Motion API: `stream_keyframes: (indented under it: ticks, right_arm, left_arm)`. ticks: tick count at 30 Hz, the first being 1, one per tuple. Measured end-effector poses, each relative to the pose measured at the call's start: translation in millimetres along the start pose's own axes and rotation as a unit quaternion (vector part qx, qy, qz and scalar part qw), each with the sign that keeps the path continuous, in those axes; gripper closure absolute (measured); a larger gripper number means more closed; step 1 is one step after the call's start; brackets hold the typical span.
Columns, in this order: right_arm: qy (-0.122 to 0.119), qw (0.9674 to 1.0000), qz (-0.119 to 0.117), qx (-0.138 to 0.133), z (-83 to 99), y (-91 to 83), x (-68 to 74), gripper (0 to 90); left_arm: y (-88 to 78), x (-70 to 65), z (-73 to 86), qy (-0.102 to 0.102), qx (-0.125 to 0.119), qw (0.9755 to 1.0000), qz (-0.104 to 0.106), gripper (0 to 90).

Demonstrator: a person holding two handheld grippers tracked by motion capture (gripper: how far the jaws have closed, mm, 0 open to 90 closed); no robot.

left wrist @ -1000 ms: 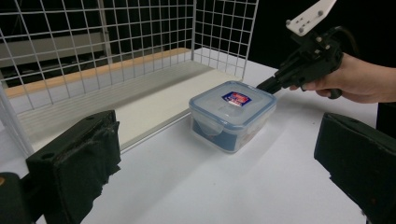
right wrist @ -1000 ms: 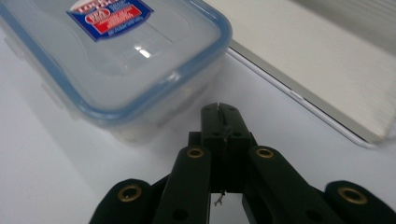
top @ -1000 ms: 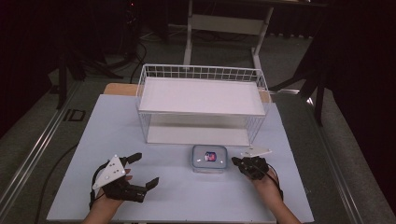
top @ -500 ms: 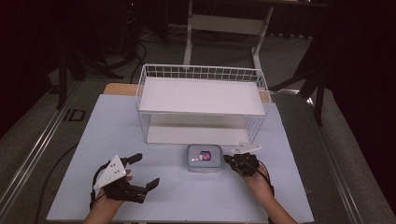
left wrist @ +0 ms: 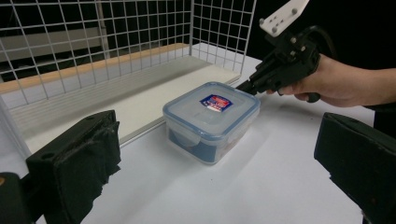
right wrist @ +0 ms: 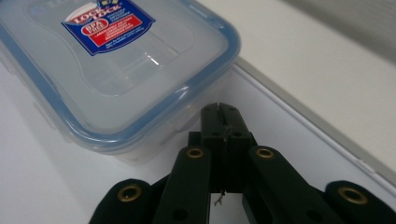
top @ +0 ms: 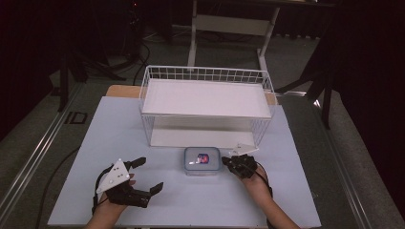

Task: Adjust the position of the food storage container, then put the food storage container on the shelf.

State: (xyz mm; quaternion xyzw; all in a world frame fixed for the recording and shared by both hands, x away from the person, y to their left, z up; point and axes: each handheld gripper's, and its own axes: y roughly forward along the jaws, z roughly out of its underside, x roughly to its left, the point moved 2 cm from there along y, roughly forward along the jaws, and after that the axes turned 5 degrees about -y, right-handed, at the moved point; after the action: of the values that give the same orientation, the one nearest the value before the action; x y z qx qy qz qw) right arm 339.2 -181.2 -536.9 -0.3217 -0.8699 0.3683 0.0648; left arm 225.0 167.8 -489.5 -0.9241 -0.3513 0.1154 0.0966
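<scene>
Clear plastic box now further left, pressed-together right claw at its blue-rimmed corner; left claw spread

The container's left side is running off the right gripper view; its sticker's small print is blurring; both forearms are leaving the high view's bottom

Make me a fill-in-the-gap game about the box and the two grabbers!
1. The lid of the plastic box has a rim coloured ____.
2. The right gripper has its fingers ____ together, beside the box.
3. The left gripper has its fingers wide ____.
4. Behind the box stands a white wire ____.

Missing words: blue; shut; open; rack
</scene>
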Motion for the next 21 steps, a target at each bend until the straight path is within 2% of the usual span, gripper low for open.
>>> stream_keyframes:
  ticks: [4,7,8,9,12,14,16,19,21]
  right_arm:
    - [-0.001,0.9999,0.013,-0.010,1.7,-12.0,-3.3,85.0]
    - [0.013,0.9996,0.005,-0.025,3.5,-24.0,-3.0,77.3]
    - [0.012,0.9995,0.003,-0.031,3.5,-28.7,-1.7,72.5]
    - [0.009,0.9990,-0.003,-0.044,3.1,-37.7,1.7,59.2]
    - [0.008,0.9980,-0.010,-0.062,2.1,-49.0,6.1,43.6]
    - [0.021,0.9961,-0.026,-0.082,1.2,-58.2,8.5,29.3]
    - [0.017,0.9950,-0.037,-0.091,-0.1,-65.2,11.1,16.8]
    - [0.007,0.9941,-0.038,-0.102,-1.9,-74.6,14.2,13.0]
    - [0.005,0.9927,-0.039,-0.114,-3.8,-79.8,14.6,13.2]
  left_arm:
    - [0.1,2.9,0.9,-0.010,0.002,0.9999,-0.003,1.3]
    - [2.9,5.1,3.0,-0.008,0.019,0.9997,-0.010,1.4]
    - [4.6,4.8,3.3,-0.003,0.024,0.9996,-0.011,1.3]
    - [4.9,4.5,3.2,-0.001,0.025,0.9996,-0.011,1.4]
    - [7.7,2.1,2.2,0.012,0.029,0.9995,-0.005,1.3]
    - [9.9,-0.3,0.3,0.007,0.024,0.9997,0.004,1.3]
    - [12.6,-2.7,-3.6,0.003,0.026,0.9996,0.011,1.3]
    - [17.9,-3.8,-10.8,-0.004,0.047,0.9989,0.007,1.4]
    - [20.7,-4.6,-15.7,-0.020,0.043,0.9983,0.035,1.4]
